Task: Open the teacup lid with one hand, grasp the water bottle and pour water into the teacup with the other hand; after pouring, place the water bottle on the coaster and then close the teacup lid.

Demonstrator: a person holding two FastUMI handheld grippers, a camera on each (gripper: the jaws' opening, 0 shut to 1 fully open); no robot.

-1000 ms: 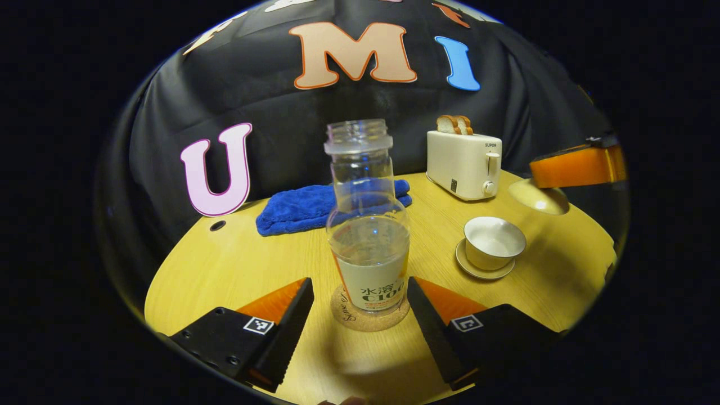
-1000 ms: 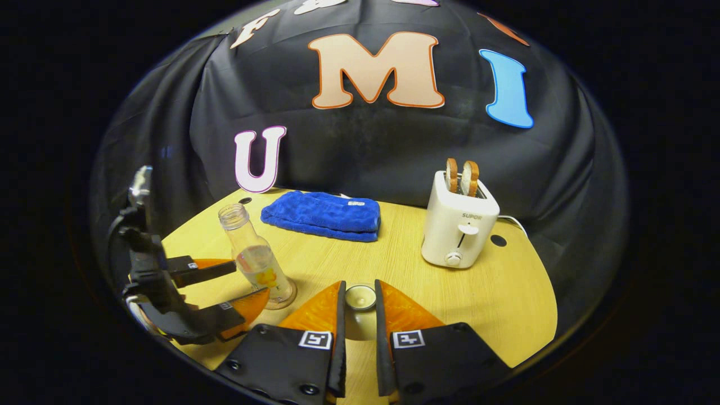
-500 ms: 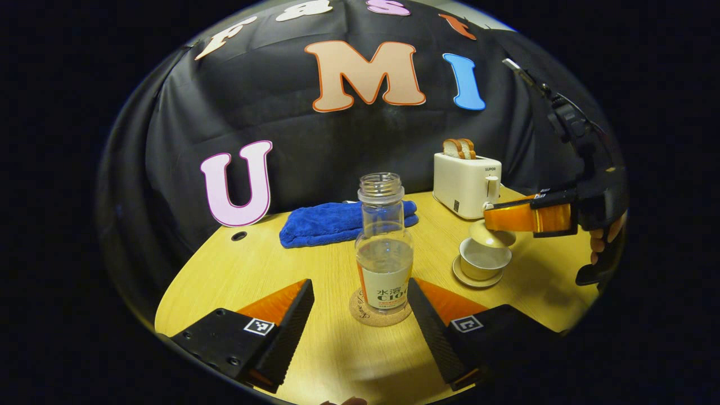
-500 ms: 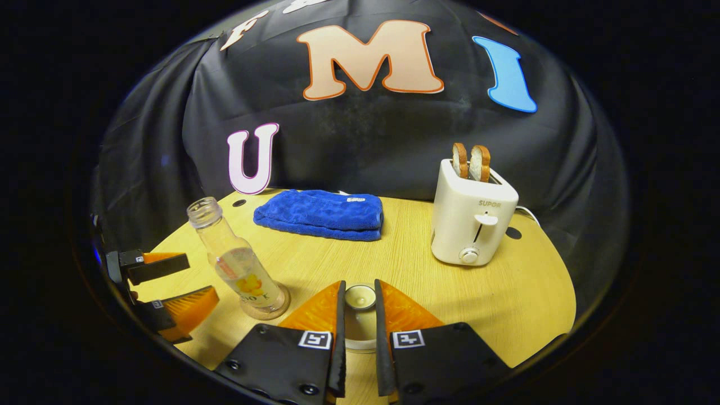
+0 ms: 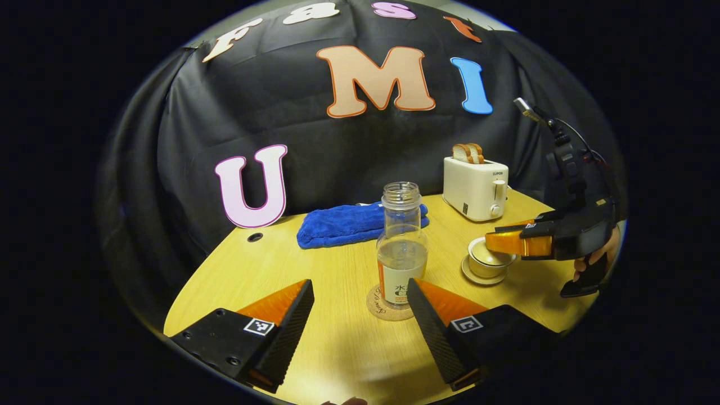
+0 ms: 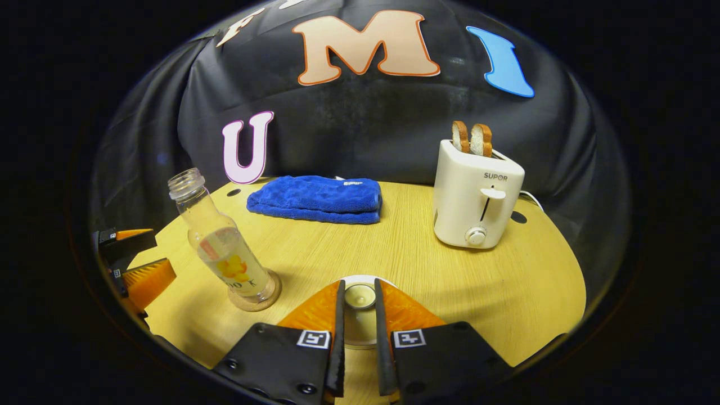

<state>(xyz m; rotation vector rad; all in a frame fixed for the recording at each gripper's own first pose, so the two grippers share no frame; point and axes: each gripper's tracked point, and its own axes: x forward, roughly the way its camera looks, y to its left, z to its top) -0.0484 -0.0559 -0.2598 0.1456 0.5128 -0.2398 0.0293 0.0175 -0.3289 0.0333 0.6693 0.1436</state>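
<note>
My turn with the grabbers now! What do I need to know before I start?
Left gripper: open, holding nothing, its fingers on either side of the water bottle without touching it.
Right gripper: shut on the teacup lid by its knob, with the lid sitting on or just above the teacup on its saucer.
The bottle stands upright on the cork coaster, part full, cap off.
Done: bottle set on the coaster.
Left: seat the lid fully if it is not down yet, then open the right gripper and draw it away.

Low forward views, both sharing water bottle (image 5: 401,247), toaster (image 5: 475,187)
</note>
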